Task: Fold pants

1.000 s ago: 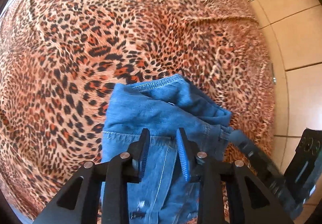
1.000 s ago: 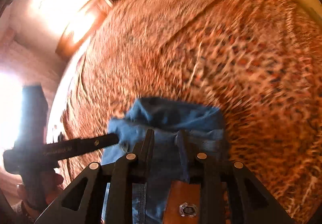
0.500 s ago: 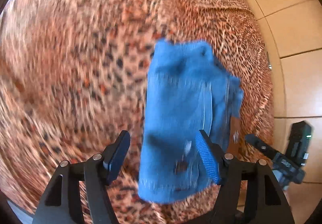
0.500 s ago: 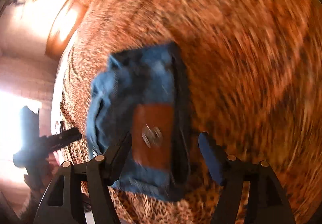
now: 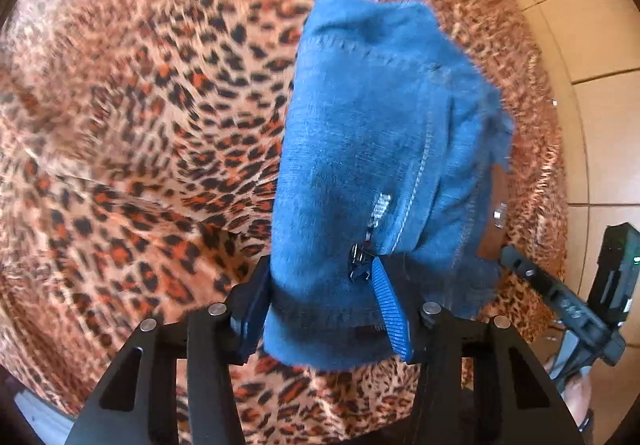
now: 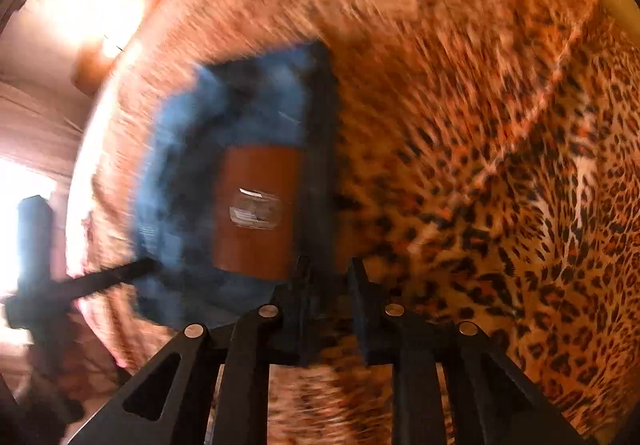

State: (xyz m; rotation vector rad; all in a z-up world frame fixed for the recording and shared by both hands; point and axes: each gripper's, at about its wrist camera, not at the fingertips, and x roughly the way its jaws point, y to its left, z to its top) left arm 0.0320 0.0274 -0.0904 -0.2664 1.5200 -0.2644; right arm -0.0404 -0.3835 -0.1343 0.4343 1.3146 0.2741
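The folded blue denim pants [image 5: 372, 149] lie as a compact bundle on the leopard-print cover [image 5: 140, 125]. In the left wrist view my left gripper [image 5: 324, 305] has its jaws around the bundle's near edge, by the zipper; the jaws stand apart with denim between them. In the right wrist view the pants [image 6: 192, 165] show their brown leather patch [image 6: 256, 209], blurred. My right gripper [image 6: 328, 297] sits at the bundle's near right corner, jaws narrowly apart; whether they pinch cloth is blurred. It also shows in the left wrist view [image 5: 516, 265].
The leopard-print cover [image 6: 500, 165] spreads all around the pants. Tan tiled floor [image 5: 592, 37] lies past its right edge in the left wrist view. Bright light and a wooden piece of furniture [image 6: 96, 57] are at the far left in the right wrist view.
Both grippers let go of the denim and opened wide half a second ago. Now both have come back down to the bundle's near edge with narrower jaws.
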